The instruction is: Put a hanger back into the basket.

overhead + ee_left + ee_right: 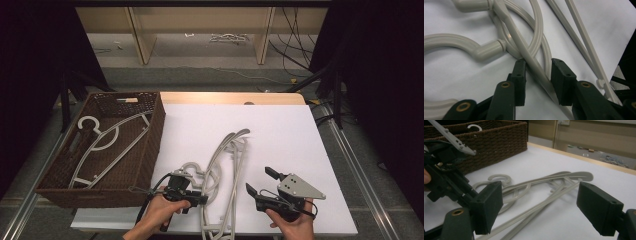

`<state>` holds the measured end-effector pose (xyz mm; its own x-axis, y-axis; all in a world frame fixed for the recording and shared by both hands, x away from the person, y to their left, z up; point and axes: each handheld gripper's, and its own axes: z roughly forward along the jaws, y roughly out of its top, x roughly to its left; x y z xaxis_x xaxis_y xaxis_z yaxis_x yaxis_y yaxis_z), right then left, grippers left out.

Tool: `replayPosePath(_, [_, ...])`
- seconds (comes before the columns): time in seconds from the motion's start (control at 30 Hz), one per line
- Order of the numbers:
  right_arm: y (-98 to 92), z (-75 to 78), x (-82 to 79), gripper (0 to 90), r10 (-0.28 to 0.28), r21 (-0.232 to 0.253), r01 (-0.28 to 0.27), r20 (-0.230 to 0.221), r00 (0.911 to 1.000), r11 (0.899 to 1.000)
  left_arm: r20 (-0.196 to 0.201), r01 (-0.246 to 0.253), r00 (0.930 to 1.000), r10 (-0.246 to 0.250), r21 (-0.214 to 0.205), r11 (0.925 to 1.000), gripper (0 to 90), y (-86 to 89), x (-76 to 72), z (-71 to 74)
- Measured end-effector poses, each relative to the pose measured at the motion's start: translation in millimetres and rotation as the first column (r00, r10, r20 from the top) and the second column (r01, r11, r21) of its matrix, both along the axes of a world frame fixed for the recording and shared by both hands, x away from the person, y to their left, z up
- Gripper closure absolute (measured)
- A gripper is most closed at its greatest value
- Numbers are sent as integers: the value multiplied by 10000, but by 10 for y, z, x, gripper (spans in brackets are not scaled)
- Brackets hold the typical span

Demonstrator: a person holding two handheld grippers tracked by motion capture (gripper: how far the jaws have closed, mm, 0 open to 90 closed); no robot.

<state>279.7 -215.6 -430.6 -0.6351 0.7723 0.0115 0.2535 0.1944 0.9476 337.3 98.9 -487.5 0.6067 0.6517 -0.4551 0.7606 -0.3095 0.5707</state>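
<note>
Clearing grey plastic hangers off the desk into the wicker basket (pixel 150 150) looks to be the work in hand, and it reads as partly done: one pale hanger (pixel 107 142) already lies flat inside the basket, its hook toward the far left corner, while a tangled pile of hangers (pixel 222 170) is left on the white desk top (pixel 280 130), just right of the basket and between the two hands. The left claw (pixel 537 75) is down on the near end of that pile, its black jaws straddling one hanger's arm where it crosses a curved piece; they stand partly drawn in on either side of the bar, but a gap shows at the right pad, so I judge the pinch not yet made. The right claw (pixel 260 182) waits beside the pile with jaws spread wide and nothing between them; its own view looks through the gap across the hangers toward the basket. By my reckoning the pile holds two or three hangers, hooks interlocked, so the remaining job is to free one, lift it and carry it left over the basket wall, then repeat. A white sheet covers the desk, with a wooden edge showing at the far side. Beyond it are a grey floor, light wooden shelving legs, loose cables and dark curtains at both sides
</note>
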Motion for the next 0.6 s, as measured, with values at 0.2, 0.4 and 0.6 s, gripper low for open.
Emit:
replayPosePath(0.2, [-5,5,2,221,-9,-44,9,41,10000,10000,-138,-86,9999,78,-594,9982,714,67,60,32])
replayPosePath(0.4, [2,11,-1,222,36,-114,-35,43,10000,9999,-249,-419,9989,392,-1213,9917,770,77,78,43])
replayPosePath(0.6, [9,5,4,222,46,31,-46,77,10000,10000,175,-622,9977,657,-1529,9863,818,69,78,94])
